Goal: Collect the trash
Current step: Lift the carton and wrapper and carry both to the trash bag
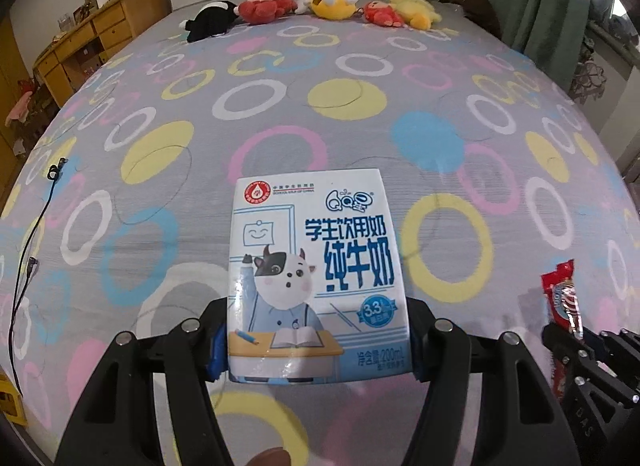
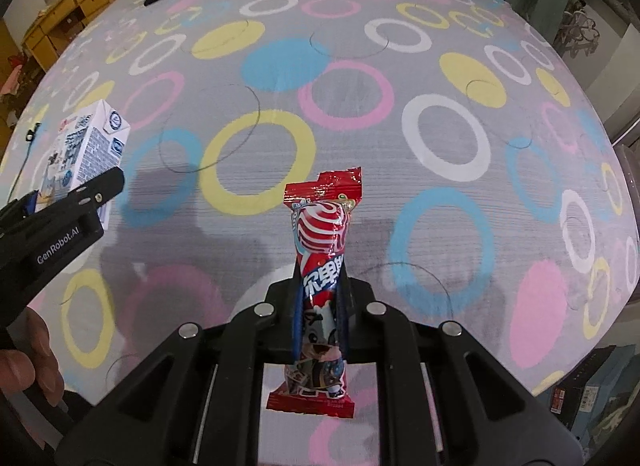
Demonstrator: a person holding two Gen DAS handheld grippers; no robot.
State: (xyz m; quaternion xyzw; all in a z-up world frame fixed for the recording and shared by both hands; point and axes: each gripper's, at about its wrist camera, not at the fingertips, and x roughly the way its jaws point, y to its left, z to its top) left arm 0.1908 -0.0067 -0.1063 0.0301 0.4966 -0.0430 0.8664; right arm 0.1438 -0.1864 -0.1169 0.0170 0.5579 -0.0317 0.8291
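Cable (image 1: pixel 24 266): thin black lead lying at the bed's left edge, well apart from both grippers; whether it counts as trash cannot be told.
Left gripper (image 1: pixel 318 340): clamped on the carton's lower sides, blue pads pressed against both flanks.
Carton (image 1: pixel 316 274): small milk box with a cartoon cow, held upright in the left gripper and clear of the bed; the right wrist view shows it (image 2: pixel 80 149) raised above the sheet, with shadow below.
Bed (image 1: pixel 280 113): grey sheet printed with coloured rings; between and around the two grippers no further litter shows.
Right gripper (image 2: pixel 320 326): nearly closed, pinching the wrapper at its narrow middle.
Wrapper (image 2: pixel 322 266): red snack packet, held upright with its crimped top above the fingers and its bottom end hanging below them; also seen at the right edge of the left wrist view (image 1: pixel 562 306).
Toys (image 1: pixel 332 5): a row of plush animals at the far headboard, not trash by the look of them.
Done: both visible pieces of trash are picked up, one per gripper.
Left: carrying them to a bin and dropping them; no bin shows in either view, so where they go cannot be told.
Progress: judged about halfway, pickup finished, disposal still to come.
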